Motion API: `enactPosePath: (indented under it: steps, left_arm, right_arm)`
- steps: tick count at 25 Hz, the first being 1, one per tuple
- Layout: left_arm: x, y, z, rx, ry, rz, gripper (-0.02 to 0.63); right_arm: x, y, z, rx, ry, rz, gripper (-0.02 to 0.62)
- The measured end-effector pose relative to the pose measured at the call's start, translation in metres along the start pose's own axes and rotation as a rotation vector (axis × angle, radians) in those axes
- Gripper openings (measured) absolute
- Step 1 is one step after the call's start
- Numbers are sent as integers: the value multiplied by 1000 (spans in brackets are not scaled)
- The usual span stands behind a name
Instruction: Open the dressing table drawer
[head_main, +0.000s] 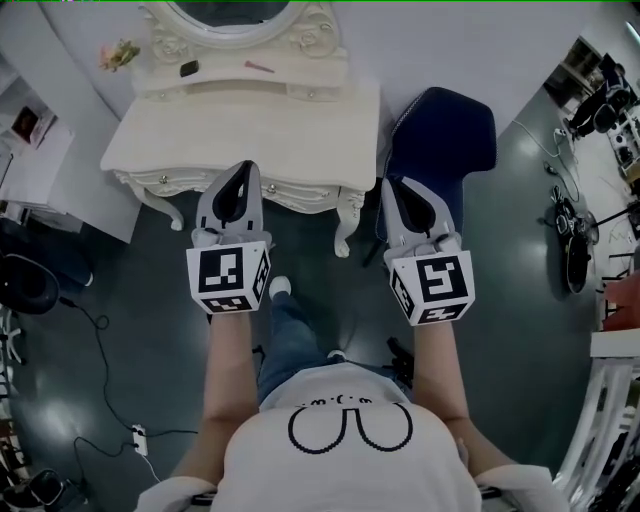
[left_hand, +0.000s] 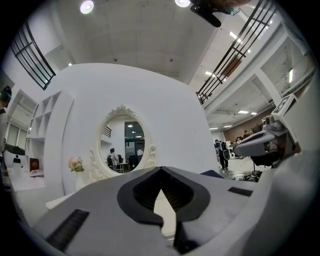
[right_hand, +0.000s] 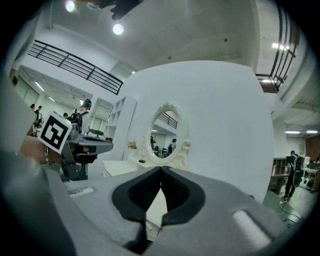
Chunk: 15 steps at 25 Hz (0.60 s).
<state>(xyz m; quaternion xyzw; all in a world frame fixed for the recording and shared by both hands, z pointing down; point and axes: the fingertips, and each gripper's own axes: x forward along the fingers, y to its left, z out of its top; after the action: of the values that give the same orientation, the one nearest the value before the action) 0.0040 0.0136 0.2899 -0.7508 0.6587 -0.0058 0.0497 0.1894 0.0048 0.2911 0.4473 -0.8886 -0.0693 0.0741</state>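
A navy chair (head_main: 445, 135) stands at your 1 o'clock, just beside the dressing table (head_main: 250, 120) and straight ahead of your right gripper (head_main: 397, 185). Pink flowers (head_main: 120, 55) sit at 11 o'clock on the tabletop, left of the oval mirror (head_main: 235, 15). The drawer (head_main: 300, 193) — a carved cream front under the tabletop's edge — lies at 12 o'clock, looks closed, and is partly covered by your left gripper (head_main: 246, 168). Both pairs of fingers are pressed together — pinching nothing.
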Motion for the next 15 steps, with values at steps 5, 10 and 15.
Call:
enactPosePath:
  steps: [5,10,15]
  left_arm:
    - [58,47,-12,-10,18,-16,-2]
    - [118,100,-29,-12,32,-58,-2]
    - [167,146,-49,-23,63,-112,-2]
  right_arm:
    - [67,-5,-2,42,9,-10,-5]
    - [143,-15,-7,85,23,-100,-5]
    - [209,-18,-9,138,32,-165,-5]
